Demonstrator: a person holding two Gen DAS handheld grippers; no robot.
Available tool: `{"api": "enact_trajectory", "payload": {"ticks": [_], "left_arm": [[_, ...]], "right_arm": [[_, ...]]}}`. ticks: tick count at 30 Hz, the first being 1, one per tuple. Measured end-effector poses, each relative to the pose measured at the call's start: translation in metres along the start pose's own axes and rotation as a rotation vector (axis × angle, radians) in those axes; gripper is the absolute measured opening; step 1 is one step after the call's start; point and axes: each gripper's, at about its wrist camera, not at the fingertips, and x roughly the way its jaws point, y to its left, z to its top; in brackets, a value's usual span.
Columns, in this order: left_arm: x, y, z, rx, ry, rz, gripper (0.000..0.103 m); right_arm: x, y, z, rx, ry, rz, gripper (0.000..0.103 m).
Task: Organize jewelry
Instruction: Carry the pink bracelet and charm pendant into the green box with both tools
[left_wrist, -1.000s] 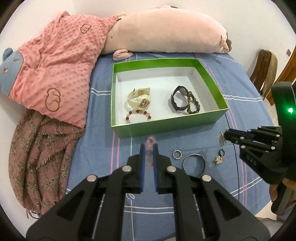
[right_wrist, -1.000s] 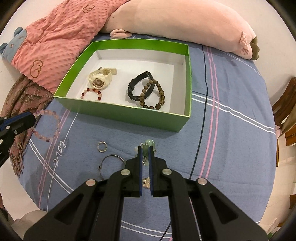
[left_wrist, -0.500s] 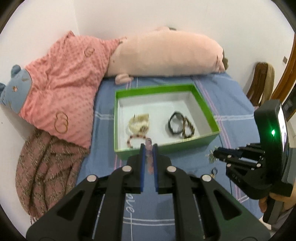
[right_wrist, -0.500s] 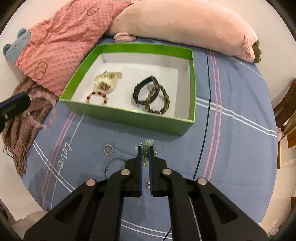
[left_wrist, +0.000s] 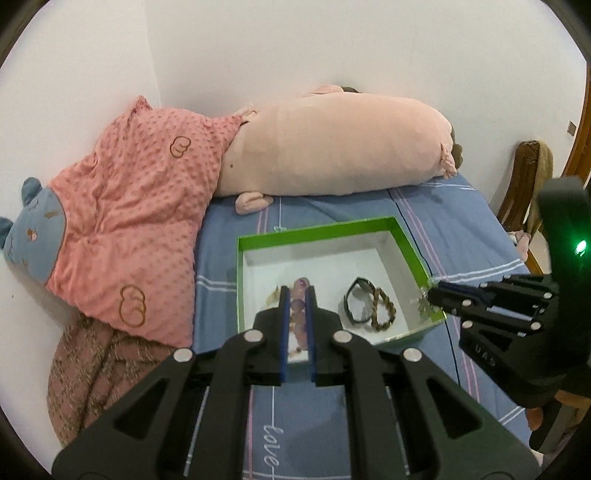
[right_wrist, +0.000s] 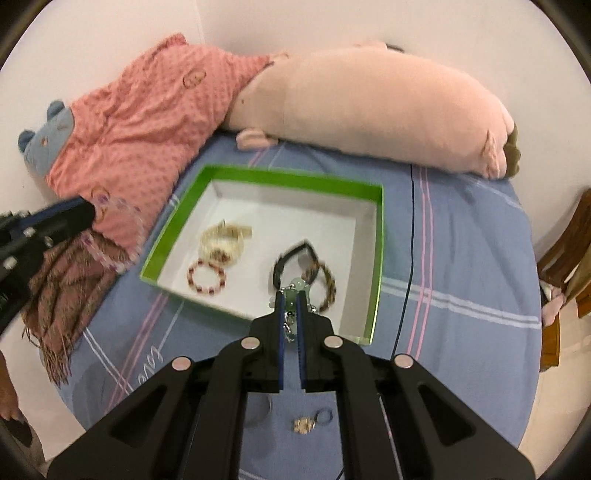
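A green box (left_wrist: 410, 243) (right_wrist: 376, 236) with a white inside lies on the blue bed. It holds a cream watch (right_wrist: 225, 242), a red bead bracelet (right_wrist: 206, 275), a black band (left_wrist: 356, 304) (right_wrist: 280, 264) and a brown bead bracelet (left_wrist: 384, 310) (right_wrist: 327, 286). My left gripper (left_wrist: 297, 291) (right_wrist: 92, 212) is shut on a pale pink bead bracelet (left_wrist: 298, 306) (right_wrist: 118, 236), held above the box's left side. My right gripper (right_wrist: 291, 293) (left_wrist: 430, 295) is shut on a green-stone chain piece (right_wrist: 295, 286) (left_wrist: 421, 302) over the box's near right part.
A pink dotted blanket (left_wrist: 129, 206), a long pink plush pillow (left_wrist: 332, 147) and a brown fringed scarf (left_wrist: 96, 365) lie around the box. Small rings and a charm (right_wrist: 304, 424) lie on the sheet near me. A wooden chair (left_wrist: 524, 184) stands at the right.
Both grippers have lifted from the sheet and moved forward toward the box, each carrying its piece. The right gripper's piece now hangs over the box.
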Motion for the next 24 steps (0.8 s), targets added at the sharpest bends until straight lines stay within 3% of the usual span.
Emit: {"api": "enact_trajectory", "payload": {"ticks": [5, 17, 24], "left_arm": [[0.024, 0.002, 0.012, -0.011, 0.004, 0.000, 0.008], [0.115, 0.009, -0.003, -0.056, 0.176, -0.002, 0.008], [0.147, 0.020, -0.014, -0.084, 0.245, 0.004, 0.008]], "right_arm": [[0.009, -0.007, 0.026, -0.001, -0.038, 0.008, 0.005], [0.096, -0.015, 0.027, 0.045, 0.110, 0.002, 0.005], [0.129, -0.023, 0.020, 0.054, 0.173, -0.011, 0.005]]}}
